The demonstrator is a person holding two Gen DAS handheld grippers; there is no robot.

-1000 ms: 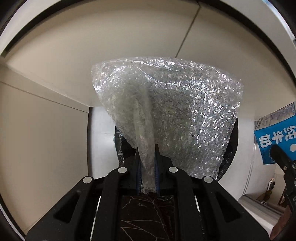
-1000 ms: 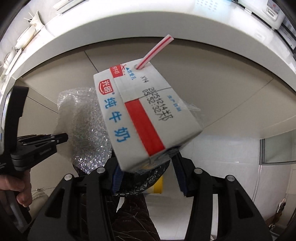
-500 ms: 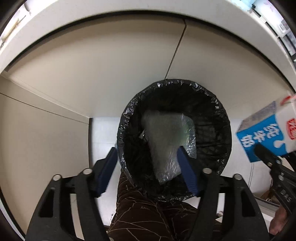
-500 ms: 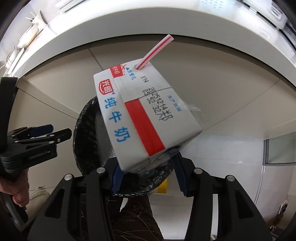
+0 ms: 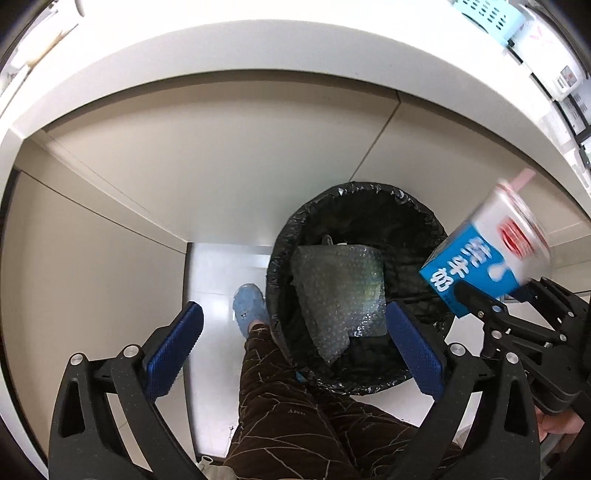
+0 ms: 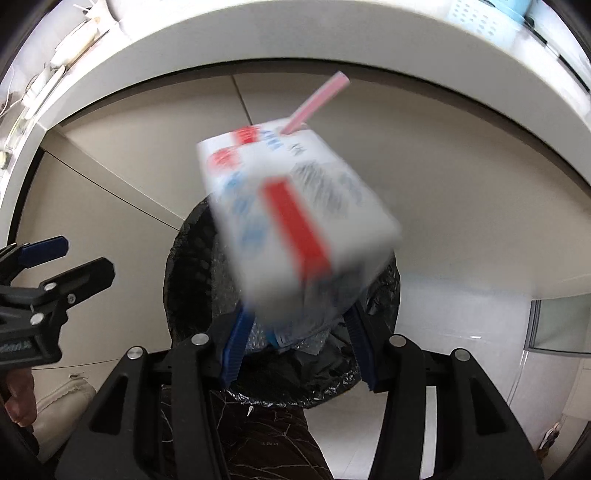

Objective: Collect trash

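Note:
A bin lined with a black bag (image 5: 369, 186) stands on the floor below both grippers. A sheet of bubble wrap (image 5: 340, 291) lies inside it. My left gripper (image 5: 293, 314) hangs above the bin, its jaws opening wide with nothing between them. A blue-and-white milk carton (image 6: 295, 221) with a pink straw (image 6: 317, 99) sits blurred between the blue pads of my right gripper (image 6: 299, 332), whose jaws are opening; the carton looks loose over the bin (image 6: 177, 266). The left wrist view shows that carton (image 5: 480, 258) at the right, above the bin's rim.
Beige cabinet doors (image 5: 221, 166) rise behind the bin under a white counter edge (image 5: 258, 48). A person's leg in brown patterned trousers (image 5: 295, 406) and a blue slipper (image 5: 249, 302) are close beside the bin. A light blue basket (image 5: 491, 14) sits on the counter.
The left gripper let go of the bubble wrap, which dropped into the bin, and its jaws spread wide. The right gripper carried the carton over the bin; the carton has turned blurry and tilted.

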